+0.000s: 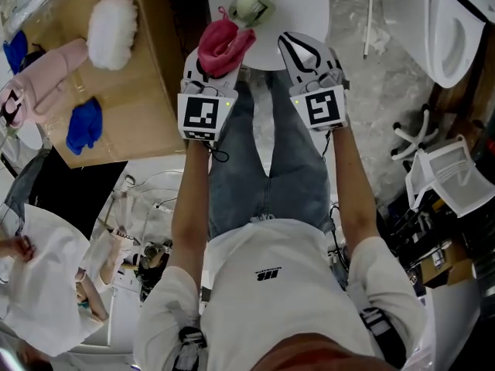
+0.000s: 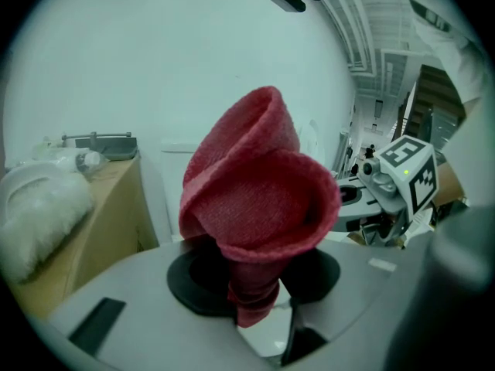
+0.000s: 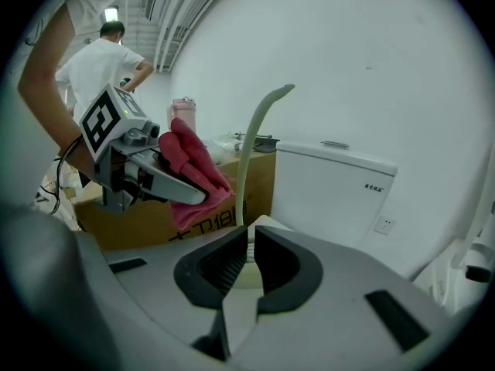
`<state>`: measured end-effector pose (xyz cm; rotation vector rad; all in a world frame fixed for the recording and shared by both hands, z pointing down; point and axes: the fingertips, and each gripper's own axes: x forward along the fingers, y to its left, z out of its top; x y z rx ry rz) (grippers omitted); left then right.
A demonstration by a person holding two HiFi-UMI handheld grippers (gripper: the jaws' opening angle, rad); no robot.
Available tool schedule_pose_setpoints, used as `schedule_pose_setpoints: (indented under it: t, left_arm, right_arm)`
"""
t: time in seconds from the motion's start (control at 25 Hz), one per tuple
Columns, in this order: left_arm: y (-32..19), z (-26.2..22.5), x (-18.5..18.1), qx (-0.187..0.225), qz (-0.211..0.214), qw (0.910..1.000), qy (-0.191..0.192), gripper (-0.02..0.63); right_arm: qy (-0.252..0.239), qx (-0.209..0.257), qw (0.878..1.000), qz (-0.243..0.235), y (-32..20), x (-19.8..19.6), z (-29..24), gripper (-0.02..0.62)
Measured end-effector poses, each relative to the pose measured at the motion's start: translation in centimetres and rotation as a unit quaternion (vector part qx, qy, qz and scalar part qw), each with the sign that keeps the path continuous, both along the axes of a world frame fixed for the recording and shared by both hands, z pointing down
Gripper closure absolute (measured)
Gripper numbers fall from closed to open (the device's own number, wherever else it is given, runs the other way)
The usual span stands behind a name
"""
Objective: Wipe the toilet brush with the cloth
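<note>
Left arm: stretched straight out in front, over the person's legs; beside the right arm
Right arm: stretched out the same way; the two are near but apart
Left tool: pinching the bottom of the red cloth; the cloth stands up from it like a cone
Right tool: nearly pressed together, pinching the thin pale handle of the toilet brush; the handle curves up from it
Hard to see: the cloth covers the left tool's tips in the head view; the brush's far end is cut off at the top edge there; I cannot make out its bristles
Count: two tools; one cloth; one brush; on the cardboard box one white fluffy thing and two blue things
</note>
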<state>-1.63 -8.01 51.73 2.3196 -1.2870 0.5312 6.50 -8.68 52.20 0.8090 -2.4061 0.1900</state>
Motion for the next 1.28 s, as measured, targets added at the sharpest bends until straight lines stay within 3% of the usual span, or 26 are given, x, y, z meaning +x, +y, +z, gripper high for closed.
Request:
schedule_pose_setpoints:
  t: [0.44,1.28]
  left_arm:
    - [-0.8,4.3,0.1,-0.003,-0.025,0.9997,0.005,0.462]
    - [-3.5,8.5,1.4,0.004,-0.008,0.9999,0.005,0.413]
  right_arm:
    - [-0.002,0.001,1.0,-0.028,-1.6,-2.6,6.8,0.56]
    - [0.024,-0.016,0.996,-0.081,-3.3,-5.0,12.7,0.517]
